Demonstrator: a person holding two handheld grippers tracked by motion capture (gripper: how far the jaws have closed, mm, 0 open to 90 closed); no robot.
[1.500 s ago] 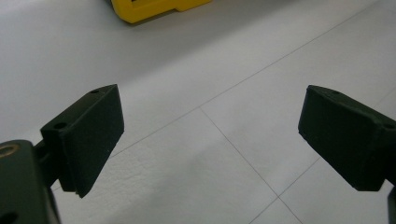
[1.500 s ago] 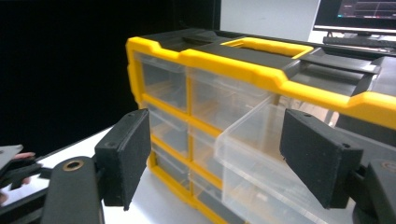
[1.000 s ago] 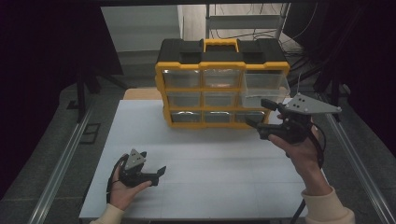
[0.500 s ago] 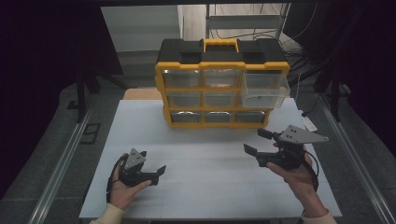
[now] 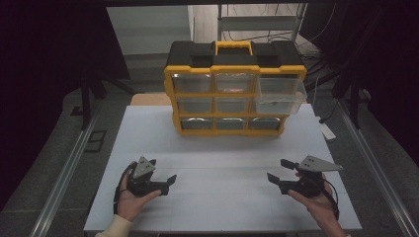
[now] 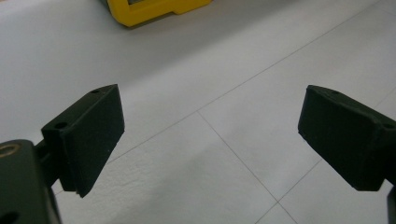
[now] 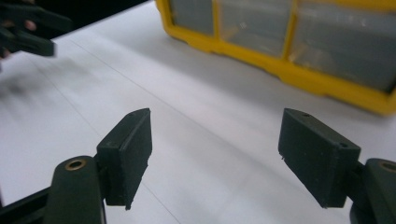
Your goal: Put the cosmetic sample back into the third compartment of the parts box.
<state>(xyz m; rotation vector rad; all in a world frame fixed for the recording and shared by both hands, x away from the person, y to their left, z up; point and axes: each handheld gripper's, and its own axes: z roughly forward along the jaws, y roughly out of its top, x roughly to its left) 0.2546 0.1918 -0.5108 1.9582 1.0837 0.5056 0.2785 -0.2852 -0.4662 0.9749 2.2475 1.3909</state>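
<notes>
A yellow and black drawer cabinet (image 5: 232,94) stands at the back middle of the white table (image 5: 222,153). Its clear upper right drawer (image 5: 280,93) sticks out forward of the others. My left gripper (image 5: 162,171) rests low at the front left, held in a hand, open with nothing between its jaws. My right gripper (image 5: 279,170) sits at the front right, also open and bare. In the left gripper view the gripper (image 6: 210,135) hangs over bare table, with the cabinet's base (image 6: 149,7) far off. In the right gripper view the gripper (image 7: 215,154) faces the cabinet's bottom drawers (image 7: 280,42).
Metal rails (image 5: 64,173) run along both long sides of the table. A white power strip (image 5: 327,131) lies off the right edge. Dark curtains and a shelf with cables (image 5: 257,24) stand behind the cabinet. The left gripper (image 7: 23,28) appears blurred at the top left of the right gripper view.
My right gripper has drawn back from the cabinet's lower right corner and come down to the front right of the table. The left gripper has stayed put.
</notes>
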